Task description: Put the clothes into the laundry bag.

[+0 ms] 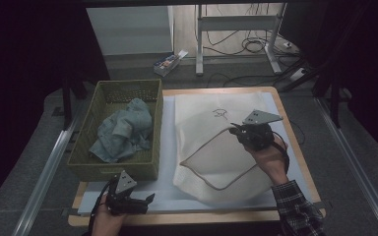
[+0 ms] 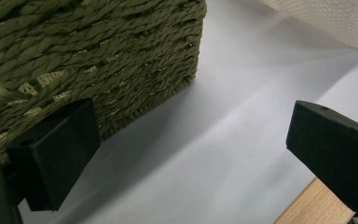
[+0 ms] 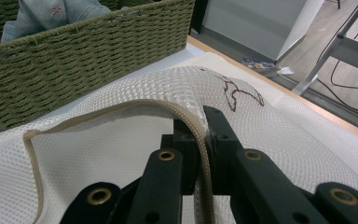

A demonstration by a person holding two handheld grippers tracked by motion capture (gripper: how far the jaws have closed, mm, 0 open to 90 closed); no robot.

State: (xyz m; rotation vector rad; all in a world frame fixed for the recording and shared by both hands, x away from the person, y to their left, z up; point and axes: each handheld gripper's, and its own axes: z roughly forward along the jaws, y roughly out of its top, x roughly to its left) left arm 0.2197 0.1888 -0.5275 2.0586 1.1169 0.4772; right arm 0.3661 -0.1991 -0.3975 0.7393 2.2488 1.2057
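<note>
Right tongs (image 3: 204, 128) clamped on mesh bag (image 1: 211, 157) hem, lifting a fold. Left tongs (image 2: 191, 154) wide, empty, woven basket (image 2: 88, 56) just beside one pad.

A green woven basket (image 1: 86, 147) stands on the table's (image 1: 295, 147) left side, on a white sheet (image 1: 167, 172), with crumpled blue cloth (image 1: 123, 130) inside it (denim-like). On the floor beyond lie a small box (image 1: 169, 63) and cables (image 1: 248, 46).
</note>
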